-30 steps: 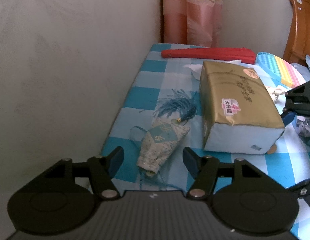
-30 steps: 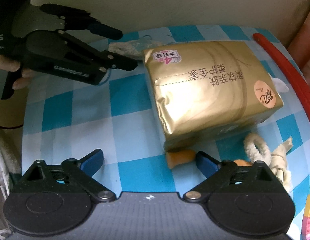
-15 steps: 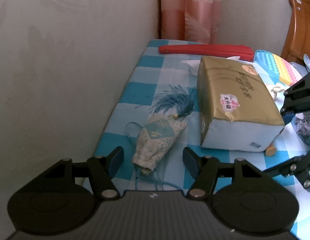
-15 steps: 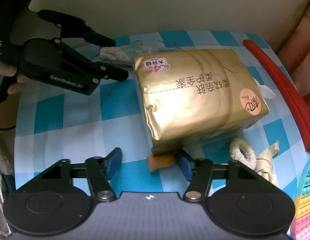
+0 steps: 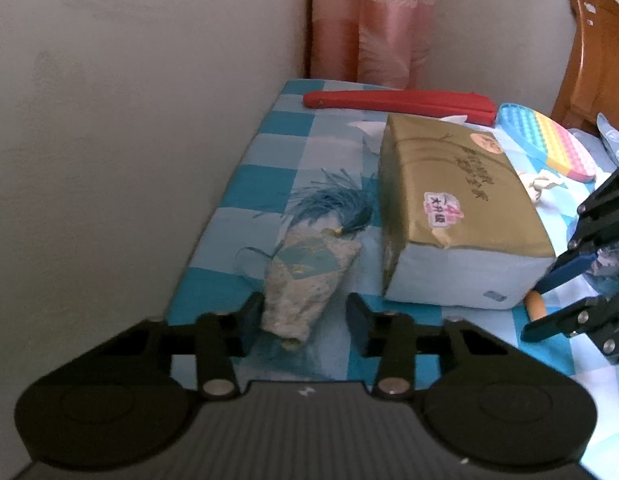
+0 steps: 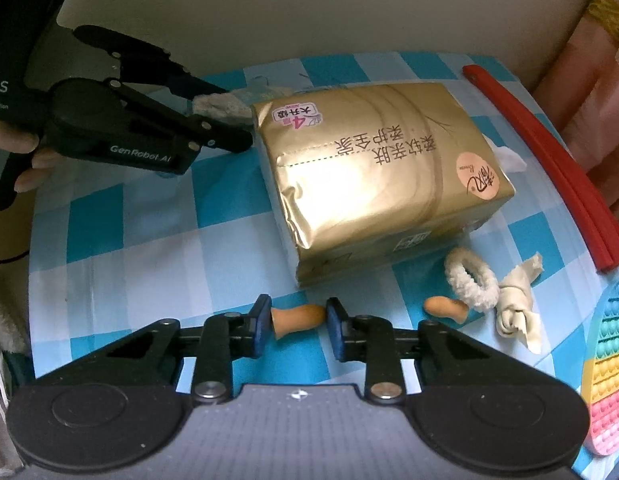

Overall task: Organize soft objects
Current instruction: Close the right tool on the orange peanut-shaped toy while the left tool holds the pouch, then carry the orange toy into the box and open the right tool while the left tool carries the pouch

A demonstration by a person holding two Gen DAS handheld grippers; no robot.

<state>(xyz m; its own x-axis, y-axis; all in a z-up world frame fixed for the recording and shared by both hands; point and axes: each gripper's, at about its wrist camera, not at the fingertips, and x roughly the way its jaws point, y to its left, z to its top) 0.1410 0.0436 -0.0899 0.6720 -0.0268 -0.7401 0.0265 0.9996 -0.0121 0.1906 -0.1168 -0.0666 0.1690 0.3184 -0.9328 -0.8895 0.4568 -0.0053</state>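
Closing on two soft items at once, one per gripper.

left wrist view:
- left gripper (image 5: 301, 312): jaws closing around narrow end of sachet; near pad touching fabric, far pad just clear, not yet a full pinch
- sachet (image 5: 305, 280): patterned cloth pouch, blue tassel (image 5: 337, 204) at far end; lying near wall-side edge of table (image 5: 269, 136), just beside tissue pack
- tissue pack (image 5: 453, 208): gold wrap, mid-table, flat
- red fan (image 5: 397, 102): folded, along far edge
- pop mat (image 5: 549, 142): rainbow, far right corner area

right wrist view:
- right gripper (image 6: 297, 320): jaws closing, pads pressing both ends of orange toy
- orange toy (image 6: 295, 318): small peanut-shaped piece, on table at near corner of tissue pack (image 6: 373, 176)
- second orange piece (image 6: 443, 308): loose, touching fluffy ring (image 6: 471, 280)
- knotted cloth (image 6: 517, 304): beside ring, untouched
- left gripper (image 6: 225, 120): seen from side, sachet tip between fingers

progress:
- done: nothing visibly sorted or lifted
- left: lift both items, place them; ring, knot, second piece waiting
- stage guess: early
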